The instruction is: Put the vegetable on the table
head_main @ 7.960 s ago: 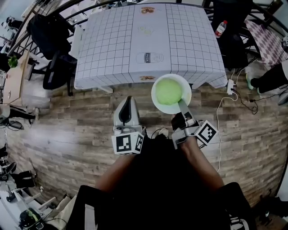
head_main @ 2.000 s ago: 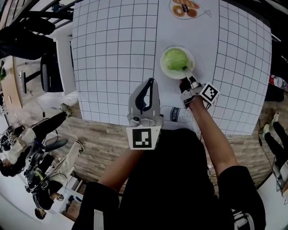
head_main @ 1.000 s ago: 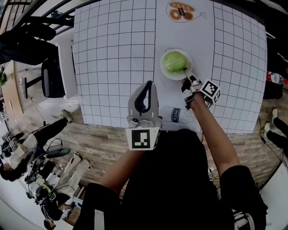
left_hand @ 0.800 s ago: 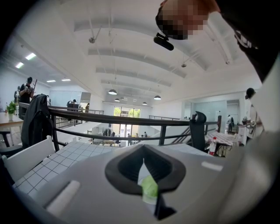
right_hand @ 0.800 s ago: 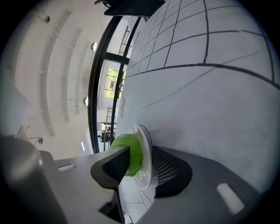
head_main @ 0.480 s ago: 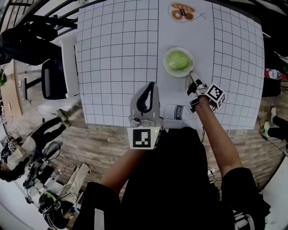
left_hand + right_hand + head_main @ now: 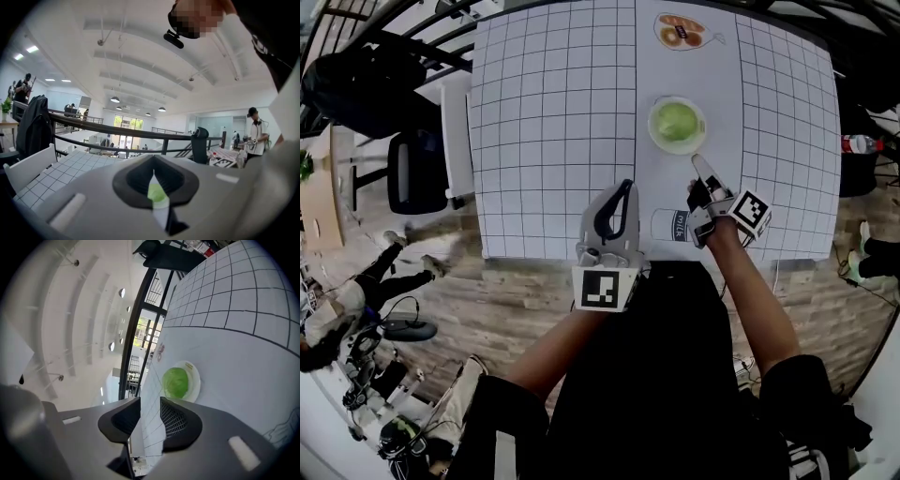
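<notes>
Left gripper (image 7: 622, 191) clenched tight, empty, over the near edge of the checked table (image 7: 553, 112). Green cabbage (image 7: 677, 120) sits on white plate (image 7: 675, 150), mid-table. Right gripper (image 7: 699, 167) just beside the plate, jaws apart but closing, nothing between them.
</notes>
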A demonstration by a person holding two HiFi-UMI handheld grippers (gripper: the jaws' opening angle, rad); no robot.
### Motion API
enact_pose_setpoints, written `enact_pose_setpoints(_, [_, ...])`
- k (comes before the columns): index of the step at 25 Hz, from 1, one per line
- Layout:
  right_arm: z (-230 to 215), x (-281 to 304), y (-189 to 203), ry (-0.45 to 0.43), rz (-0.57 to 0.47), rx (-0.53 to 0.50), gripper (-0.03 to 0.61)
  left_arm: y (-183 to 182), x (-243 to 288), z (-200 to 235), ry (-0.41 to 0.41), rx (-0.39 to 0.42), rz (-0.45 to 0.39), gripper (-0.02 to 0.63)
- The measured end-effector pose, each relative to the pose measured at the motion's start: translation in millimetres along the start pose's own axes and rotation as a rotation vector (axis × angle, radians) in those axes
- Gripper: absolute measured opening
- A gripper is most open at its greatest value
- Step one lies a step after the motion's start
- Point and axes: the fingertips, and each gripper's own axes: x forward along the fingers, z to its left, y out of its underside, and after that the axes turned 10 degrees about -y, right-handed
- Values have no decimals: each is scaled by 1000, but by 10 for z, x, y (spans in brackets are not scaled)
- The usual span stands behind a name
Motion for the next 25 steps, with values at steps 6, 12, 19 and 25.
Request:
enact_pose_setpoints(6, [729,-141,320,-89,16,-127,50,-141,-352,183,11,-13,-29,8])
enact_pose_setpoints(12, [1395,-321,618,-135,2,-272,-2,-279,-695,353,-10,-26,-70,8])
enact_pose_setpoints(19, [2045,-484,1138,-70,49,-742,-2,-357,-1138,558,-27,-84,-101,8])
enact_pose_setpoints(25, [2358,-743,1490,-25,41,-1019,-2,-357,-1379,568,18,-125,-142,8])
